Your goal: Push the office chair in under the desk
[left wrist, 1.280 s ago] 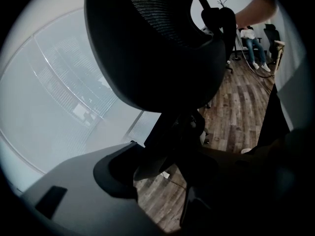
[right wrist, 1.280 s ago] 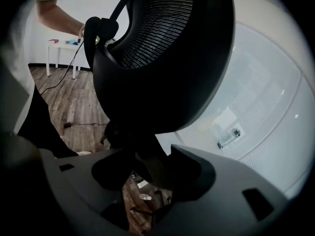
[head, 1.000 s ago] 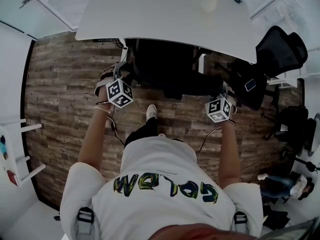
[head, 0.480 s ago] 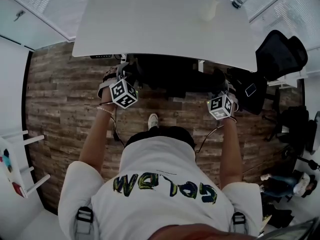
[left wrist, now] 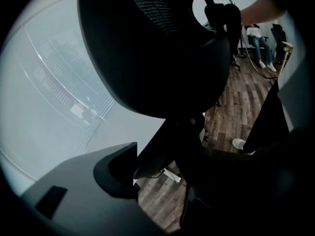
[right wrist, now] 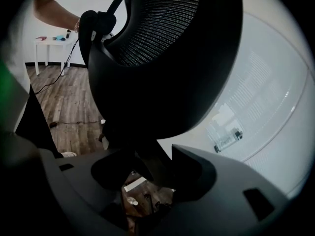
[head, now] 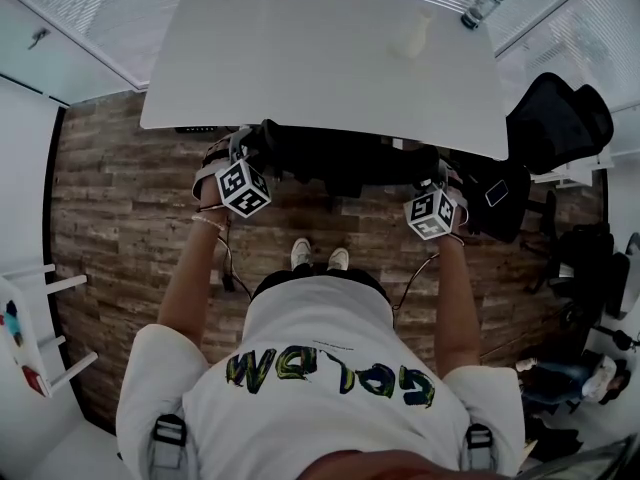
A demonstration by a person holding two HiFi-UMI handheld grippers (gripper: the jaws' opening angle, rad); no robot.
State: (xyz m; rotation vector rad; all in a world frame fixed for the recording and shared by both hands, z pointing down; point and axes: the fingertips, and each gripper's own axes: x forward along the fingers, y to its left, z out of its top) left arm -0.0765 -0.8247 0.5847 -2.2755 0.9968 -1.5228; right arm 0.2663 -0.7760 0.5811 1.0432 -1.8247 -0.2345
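The black office chair (head: 340, 163) stands mostly beneath the white desk (head: 320, 58); only its back edge shows in the head view. My left gripper (head: 252, 150) holds the chair's left side and my right gripper (head: 432, 173) its right side. In the left gripper view the mesh backrest (left wrist: 157, 48) looms close, and a dark frame strut fills the gap of the left gripper (left wrist: 172, 176). In the right gripper view the backrest (right wrist: 167, 58) sits just above the right gripper (right wrist: 152, 173), whose jaws are closed on a strut of the frame.
A second black chair (head: 555, 118) and a dark bag (head: 495, 193) stand to the right of the desk. A bottle (head: 482, 6) rests on the desk's far right corner. A small white table (head: 30, 318) is at the left; a seated person (head: 570, 383) at lower right.
Both grippers and the chair have moved toward the desk, so more of the chair is now under the tabletop. My feet have stepped up together behind it.
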